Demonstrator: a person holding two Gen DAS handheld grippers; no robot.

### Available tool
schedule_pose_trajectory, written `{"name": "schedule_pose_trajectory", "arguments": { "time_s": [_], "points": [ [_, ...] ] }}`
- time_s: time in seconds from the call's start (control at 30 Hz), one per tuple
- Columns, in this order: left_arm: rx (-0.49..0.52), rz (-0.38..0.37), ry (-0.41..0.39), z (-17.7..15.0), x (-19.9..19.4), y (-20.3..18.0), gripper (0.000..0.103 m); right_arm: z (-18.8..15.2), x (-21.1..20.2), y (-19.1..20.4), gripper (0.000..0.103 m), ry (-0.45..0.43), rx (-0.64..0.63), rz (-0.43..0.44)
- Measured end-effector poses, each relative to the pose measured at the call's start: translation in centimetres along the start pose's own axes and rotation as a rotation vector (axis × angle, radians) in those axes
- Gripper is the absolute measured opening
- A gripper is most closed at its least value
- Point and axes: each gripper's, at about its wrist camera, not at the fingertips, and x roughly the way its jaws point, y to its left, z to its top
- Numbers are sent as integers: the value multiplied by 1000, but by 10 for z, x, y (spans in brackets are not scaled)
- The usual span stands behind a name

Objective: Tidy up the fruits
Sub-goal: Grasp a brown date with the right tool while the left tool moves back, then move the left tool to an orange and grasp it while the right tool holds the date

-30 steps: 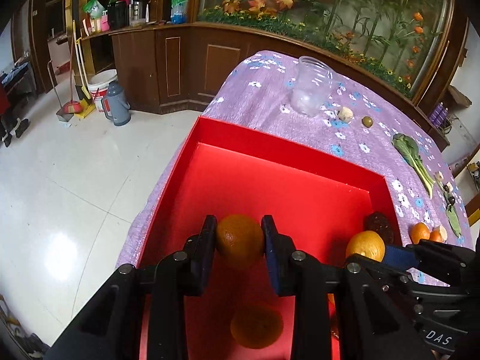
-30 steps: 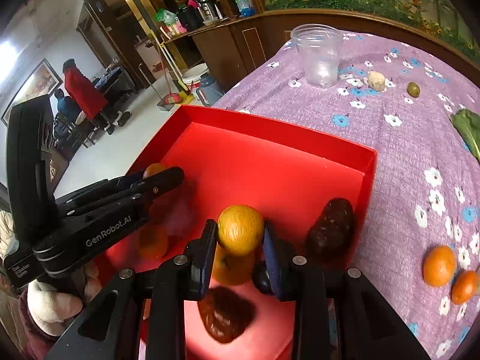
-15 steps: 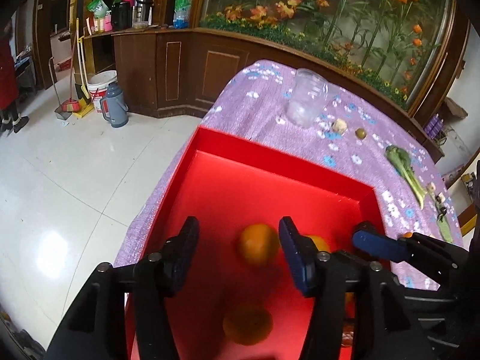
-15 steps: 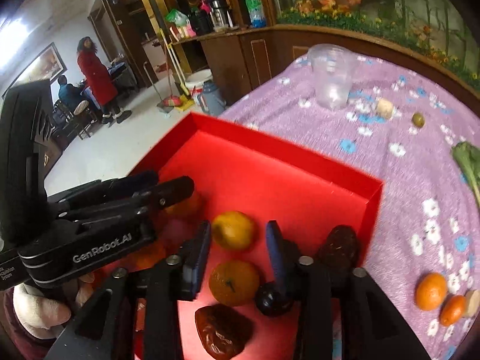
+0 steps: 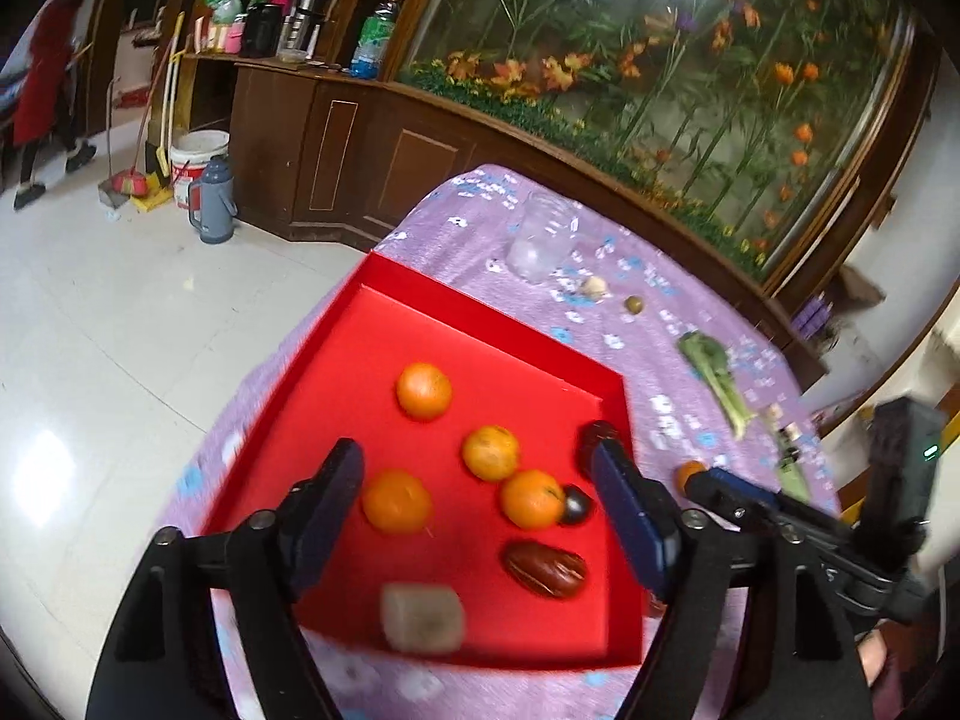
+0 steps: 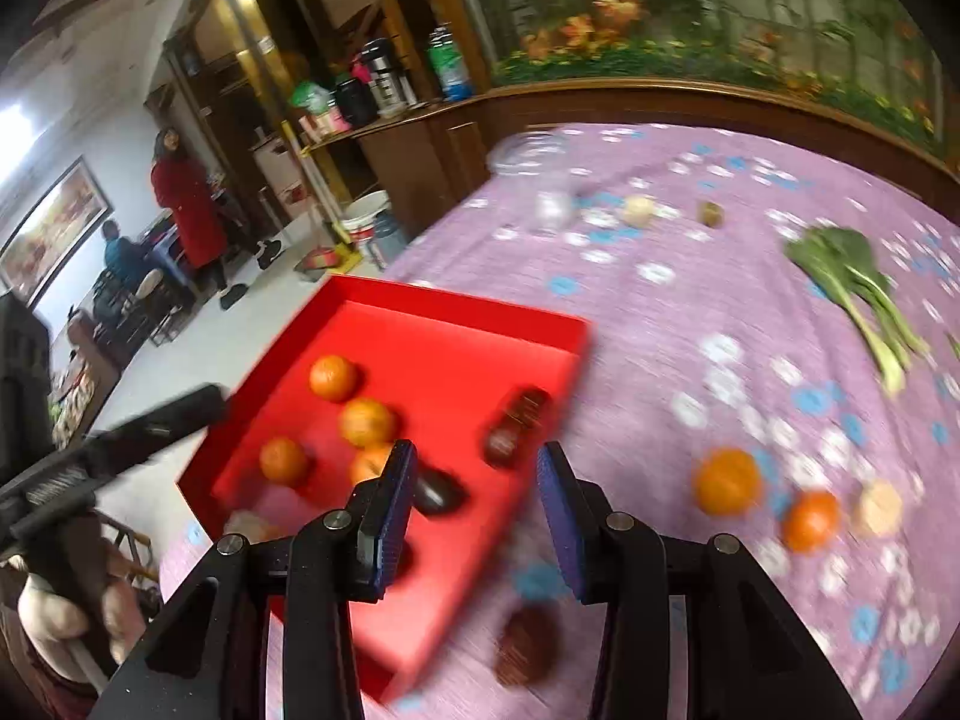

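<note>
A red tray (image 5: 480, 324) (image 6: 462, 318) on the purple cloth holds several oranges (image 5: 423, 390) (image 6: 332, 377), dark red dates (image 5: 543, 569) (image 6: 516, 423) and a dark round fruit (image 5: 577, 505). My left gripper (image 5: 480, 510) is open and empty, raised above the tray's near half. My right gripper (image 6: 474, 510) is open and empty above the tray's right edge. Two oranges (image 6: 727, 481) (image 6: 811, 521) lie on the cloth right of the tray, and a dark fruit (image 6: 528, 648) lies near its front corner.
A clear plastic cup (image 5: 543, 234) stands behind the tray. A leafy green (image 6: 852, 282) (image 5: 717, 369), a pale lump (image 6: 637, 211) and an olive-coloured fruit (image 6: 711, 213) lie on the cloth. A pale block (image 5: 423, 618) lies at the tray's front edge. The table edge drops to the floor on the left.
Both grippers opened and let their oranges go into the tray, then lifted and pulled back. The right gripper swung right toward the tray's edge.
</note>
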Motion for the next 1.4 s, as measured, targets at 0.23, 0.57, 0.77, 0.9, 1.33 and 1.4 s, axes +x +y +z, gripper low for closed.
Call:
{"name": "schedule_pose_trajectory", "arguments": {
  "time_s": [0.23, 0.57, 0.77, 0.9, 1.33, 1.4],
  "points": [
    [-47, -19, 58, -39, 4, -13, 79, -41, -26, -49, 47, 2, 93, -45],
    [-7, 10, 67, -59, 0, -38, 79, -71, -33, -47, 47, 20, 52, -16],
    [29, 21, 65, -62, -1, -49, 79, -79, -26, -24, 47, 32, -43, -9],
    [35, 29, 72, -62, 3, -48, 79, -80, -15, -13, 47, 45, -95, -26],
    [68, 61, 86, -65, 13, -53, 79, -81, 18, 4, 34, 83, -183, -107],
    [80, 64, 82, -64, 12, -56, 79, -79, 15, 1, 31, 83, -167, -92]
  ]
}}
